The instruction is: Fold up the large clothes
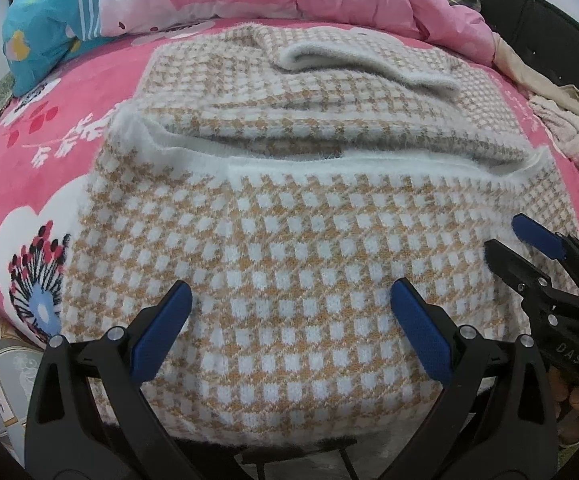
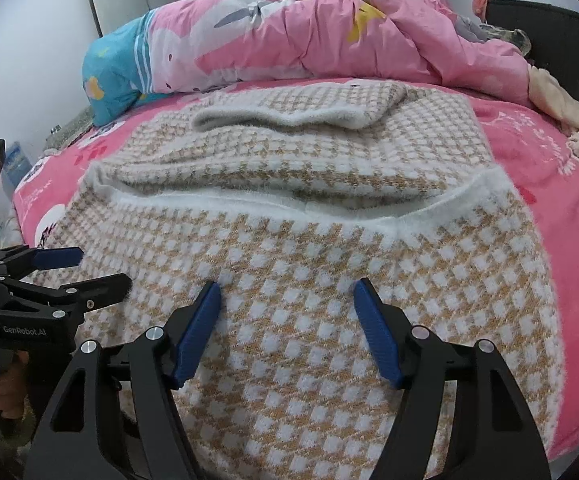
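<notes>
- Right gripper (image 2: 287, 330): jaws partly open, set over the near part of the sweater (image 2: 309, 320). Nothing pinched; the blue pads (image 2: 199, 332) sit on or just above the knit, and I cannot tell which.
- Left gripper (image 1: 291, 330): jaws wide apart, also over the near panel, holding nothing. Pads look close to the cloth; contact unclear.
- Each tool shows in the other's view, side by side at the near edge of the garment. A hand (image 1: 577, 412) is just visible on the right grip.
- Sweater: checked tan-and-white knit, flat on the bed (image 2: 529, 152) with its white hem band (image 2: 249, 204) lying across the middle and both sleeves already laid over the body.
- Judgement: sleeves are in and one crosswise fold looks made; I am at the grasp for the next fold.
- Next move, as I read it: bring both sets of jaws down onto the near edge, close on all layers, then lift and carry evenly toward the far end.
- Beyond: crumpled duvet (image 2: 329, 36) at the far side; keep the fold short of it.
</notes>
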`<state>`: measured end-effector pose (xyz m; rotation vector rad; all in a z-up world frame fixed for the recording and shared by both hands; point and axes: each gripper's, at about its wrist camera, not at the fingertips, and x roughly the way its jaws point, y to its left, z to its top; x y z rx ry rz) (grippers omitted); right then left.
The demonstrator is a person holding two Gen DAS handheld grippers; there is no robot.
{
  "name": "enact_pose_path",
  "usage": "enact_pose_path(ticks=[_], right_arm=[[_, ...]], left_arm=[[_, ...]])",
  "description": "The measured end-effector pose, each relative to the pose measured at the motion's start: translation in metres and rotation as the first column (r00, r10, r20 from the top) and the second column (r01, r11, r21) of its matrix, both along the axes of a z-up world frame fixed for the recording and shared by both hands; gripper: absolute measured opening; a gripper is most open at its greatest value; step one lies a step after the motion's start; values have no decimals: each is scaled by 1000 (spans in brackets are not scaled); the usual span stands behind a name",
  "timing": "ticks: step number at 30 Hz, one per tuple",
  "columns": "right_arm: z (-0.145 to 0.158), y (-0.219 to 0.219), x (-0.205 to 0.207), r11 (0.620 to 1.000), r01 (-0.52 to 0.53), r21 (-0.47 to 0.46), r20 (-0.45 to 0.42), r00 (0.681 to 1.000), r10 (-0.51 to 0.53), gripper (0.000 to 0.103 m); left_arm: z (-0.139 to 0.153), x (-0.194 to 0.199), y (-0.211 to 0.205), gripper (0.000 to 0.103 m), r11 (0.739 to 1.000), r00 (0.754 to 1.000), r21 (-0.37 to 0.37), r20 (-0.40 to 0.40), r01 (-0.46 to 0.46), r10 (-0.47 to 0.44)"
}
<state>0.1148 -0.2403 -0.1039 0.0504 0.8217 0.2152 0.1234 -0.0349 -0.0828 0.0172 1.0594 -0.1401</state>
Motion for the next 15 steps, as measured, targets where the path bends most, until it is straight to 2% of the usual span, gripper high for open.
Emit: enact_pose_path(ticks=[9, 13, 15], right_arm=[[0, -2, 0, 1000, 0, 5, -1, 1000, 0, 68], [0, -1, 0, 1000, 1, 8, -8, 1000, -1, 68], [0, -2, 1, 1000, 3, 10, -15, 1000, -2, 68]], left_arm=[[0, -1, -5, 97, 1000, 1000, 23, 28, 5, -6], [0, -9, -3, 97, 1000, 996, 4, 86, 17, -18], [6, -19, 1, 97, 1000, 988, 18, 151, 9, -12]])
